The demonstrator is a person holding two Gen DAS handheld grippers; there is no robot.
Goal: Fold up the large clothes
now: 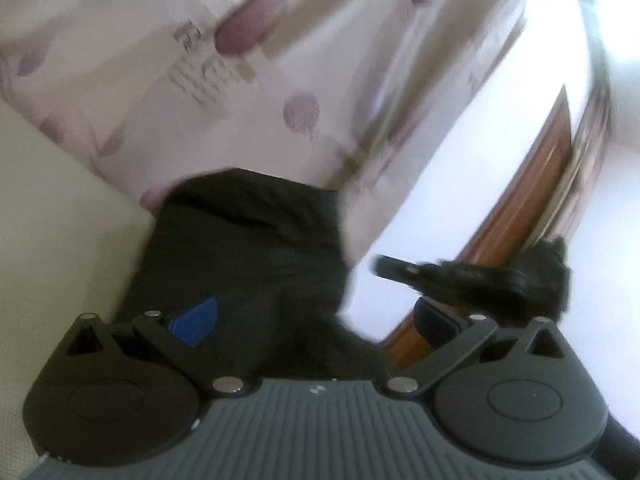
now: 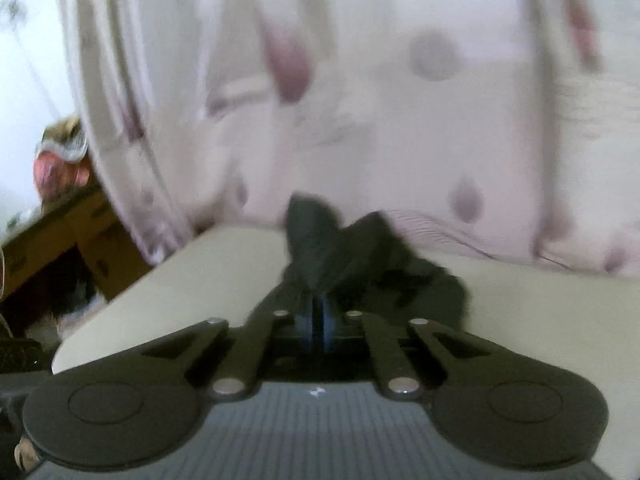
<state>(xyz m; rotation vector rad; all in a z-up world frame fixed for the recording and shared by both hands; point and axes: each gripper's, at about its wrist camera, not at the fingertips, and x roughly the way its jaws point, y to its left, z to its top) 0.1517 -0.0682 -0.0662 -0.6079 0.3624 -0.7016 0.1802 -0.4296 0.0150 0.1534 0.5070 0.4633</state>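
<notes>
The right claw [image 2: 318, 312] is pinched tight on the dark garment [image 2: 360, 264]; only the left view shows the left claw [image 1: 316, 320] gaping wide, holding nothing.

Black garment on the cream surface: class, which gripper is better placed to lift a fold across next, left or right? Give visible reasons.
Probably right. The right gripper is shut on the black garment. The left gripper stands open above the cloth, gripping nothing.

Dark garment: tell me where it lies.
The dark garment lies on the cream surface before the patterned curtain, one edge pinched in the right gripper.
</notes>
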